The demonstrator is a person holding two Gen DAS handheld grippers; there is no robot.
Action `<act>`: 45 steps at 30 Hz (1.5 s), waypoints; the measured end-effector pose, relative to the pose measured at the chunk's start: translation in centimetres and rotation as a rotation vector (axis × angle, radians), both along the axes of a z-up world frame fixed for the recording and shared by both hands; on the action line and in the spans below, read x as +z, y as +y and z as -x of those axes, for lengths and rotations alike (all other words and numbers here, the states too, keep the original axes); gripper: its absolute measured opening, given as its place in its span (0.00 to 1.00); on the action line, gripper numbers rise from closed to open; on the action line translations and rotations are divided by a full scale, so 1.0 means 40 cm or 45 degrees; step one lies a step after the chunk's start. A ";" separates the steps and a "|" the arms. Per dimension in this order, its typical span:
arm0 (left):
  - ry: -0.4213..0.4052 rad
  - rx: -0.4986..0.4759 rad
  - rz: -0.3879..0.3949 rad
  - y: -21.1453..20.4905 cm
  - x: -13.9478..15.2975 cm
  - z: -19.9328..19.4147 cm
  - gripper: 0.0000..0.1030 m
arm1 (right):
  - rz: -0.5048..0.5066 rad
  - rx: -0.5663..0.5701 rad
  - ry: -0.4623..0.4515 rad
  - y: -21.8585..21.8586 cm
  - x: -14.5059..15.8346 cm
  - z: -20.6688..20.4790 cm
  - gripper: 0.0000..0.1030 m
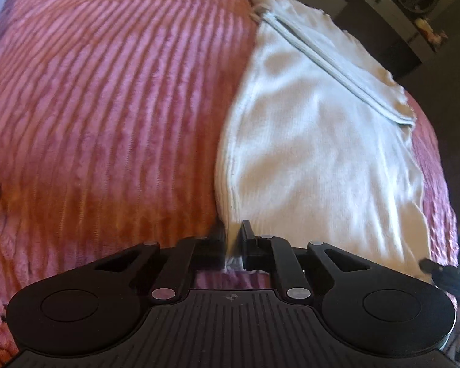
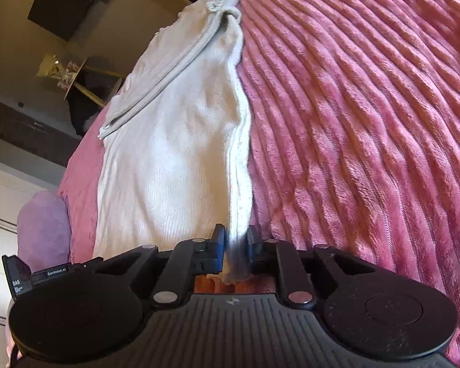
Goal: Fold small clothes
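Nearest the lens in each wrist view, a pinch of white cloth sits between two black fingers. The left gripper has closed narrow on one near corner of the white garment, and the right gripper has closed just as narrow on the other near corner, at the thick hemmed edge.

Both holds look shallow. Only a small tuft shows past the fingers in either view, so a sharp pull would likely strip a corner free, and the fold would then land skewed. If the two grippers travel at unequal pace or height, the near edge could twist and the layers would not meet squarely. Dragging low is another hazard: the plush pink ribbed bedspread may grip the knit and bunch it underneath. The far end lies close to the bed's edge in both views, so too long a carry might tip cloth over the side.

The garment itself is a small off-white knit piece with a fine ribbed texture, lying stretched away from the grippers on the bedspread. It is mostly flat, with soft wrinkles across the middle. A pale grey band runs diagonally over its far part, ending in a loose bunched knot at the far corner. Beyond the bed, dark furniture stands in the room.
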State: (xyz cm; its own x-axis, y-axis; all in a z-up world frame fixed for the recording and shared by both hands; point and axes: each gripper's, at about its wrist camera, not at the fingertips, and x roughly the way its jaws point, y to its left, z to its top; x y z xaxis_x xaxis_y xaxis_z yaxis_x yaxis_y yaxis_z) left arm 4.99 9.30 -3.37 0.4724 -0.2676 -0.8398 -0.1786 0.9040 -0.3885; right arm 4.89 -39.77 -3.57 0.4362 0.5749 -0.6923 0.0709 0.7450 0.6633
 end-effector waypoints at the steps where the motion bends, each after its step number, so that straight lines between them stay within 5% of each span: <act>1: -0.009 -0.019 -0.008 -0.003 0.008 0.000 0.11 | -0.013 0.001 -0.011 0.002 0.004 0.000 0.08; 8: -0.205 -0.110 0.053 -0.001 0.152 -0.016 0.10 | -0.251 -0.091 -0.109 -0.023 0.063 -0.044 0.07; 13: -0.350 0.000 0.152 0.025 0.237 -0.105 0.10 | -0.319 -0.223 -0.236 -0.021 0.123 -0.140 0.07; 18: -0.414 0.124 0.061 0.034 0.254 -0.248 0.10 | -0.334 -0.409 -0.314 -0.032 0.142 -0.272 0.07; 23: -0.393 0.211 -0.056 0.028 0.212 -0.365 0.13 | -0.168 -0.484 -0.341 -0.027 0.119 -0.381 0.08; 28: -0.380 0.197 -0.195 0.035 0.148 -0.401 0.55 | 0.016 -0.494 -0.345 -0.031 0.083 -0.413 0.28; 32: -0.412 0.072 -0.185 0.053 0.094 -0.383 0.61 | 0.201 -0.317 -0.456 -0.018 0.079 -0.408 0.48; 34: -0.421 0.015 -0.173 0.048 0.072 -0.386 0.67 | 0.258 -0.221 -0.465 0.007 0.070 -0.418 0.50; 42: -0.442 -0.029 -0.175 0.001 0.038 -0.451 0.67 | 0.356 -0.105 -0.462 0.080 0.031 -0.472 0.50; 45: -0.415 -0.065 -0.226 -0.019 0.036 -0.490 0.56 | 0.360 -0.112 -0.466 0.077 0.030 -0.474 0.48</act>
State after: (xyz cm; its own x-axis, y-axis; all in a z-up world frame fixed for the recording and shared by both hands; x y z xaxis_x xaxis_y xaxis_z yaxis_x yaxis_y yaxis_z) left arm 24.59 8.53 -1.93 0.7126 -0.1618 -0.6826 -0.0241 0.9668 -0.2543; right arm 23.85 -36.67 -2.37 0.7193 0.3362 -0.6079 -0.0592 0.9016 0.4286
